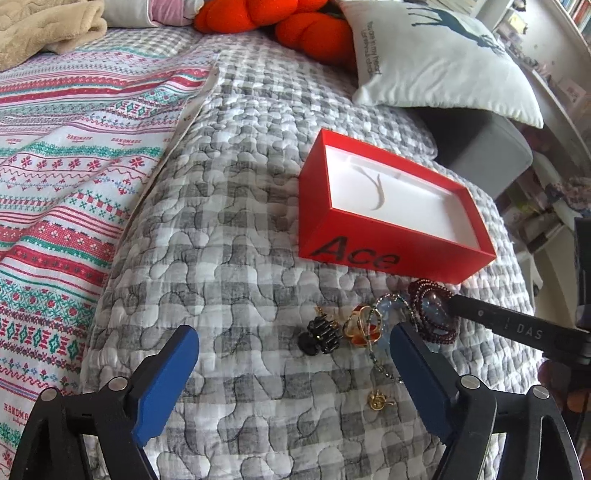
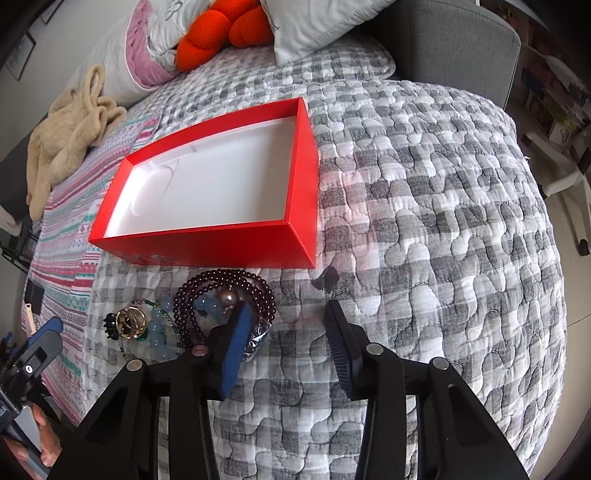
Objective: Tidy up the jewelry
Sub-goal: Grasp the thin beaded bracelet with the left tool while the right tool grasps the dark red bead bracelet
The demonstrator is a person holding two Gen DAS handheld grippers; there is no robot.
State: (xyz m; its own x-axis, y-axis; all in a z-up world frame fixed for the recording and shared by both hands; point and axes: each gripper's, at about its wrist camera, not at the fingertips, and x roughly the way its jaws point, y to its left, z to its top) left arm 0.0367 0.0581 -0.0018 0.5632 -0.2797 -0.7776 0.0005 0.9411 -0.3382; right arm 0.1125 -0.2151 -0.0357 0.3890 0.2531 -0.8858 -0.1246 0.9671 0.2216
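Observation:
An open red box (image 1: pixel 373 240) with a white, empty inside sits on the grey checked quilt; it also shows in the right wrist view (image 2: pixel 295 177). Just in front of it lies a jewelry pile: a dark red bead bracelet (image 1: pixel 437 326) (image 2: pixel 221 280), pale blue beads (image 2: pixel 162 332), a gold ring (image 1: pixel 360 325), a black hair claw (image 1: pixel 319 334) and a small gold earring (image 1: pixel 378 398). My left gripper (image 1: pixel 295 343) is open, low over the quilt, left of the pile. My right gripper (image 2: pixel 286 317) is open, its left finger (image 2: pixel 240 332) against the bracelet.
A striped patterned sheet (image 1: pixel 66 184) covers the bed's left side. A white cushion (image 1: pixel 443 62), orange plush (image 1: pixel 303 26) and beige blanket (image 2: pixel 70 125) lie at the back. A grey upholstered seat (image 2: pixel 454 44) stands beyond the bed's far right edge.

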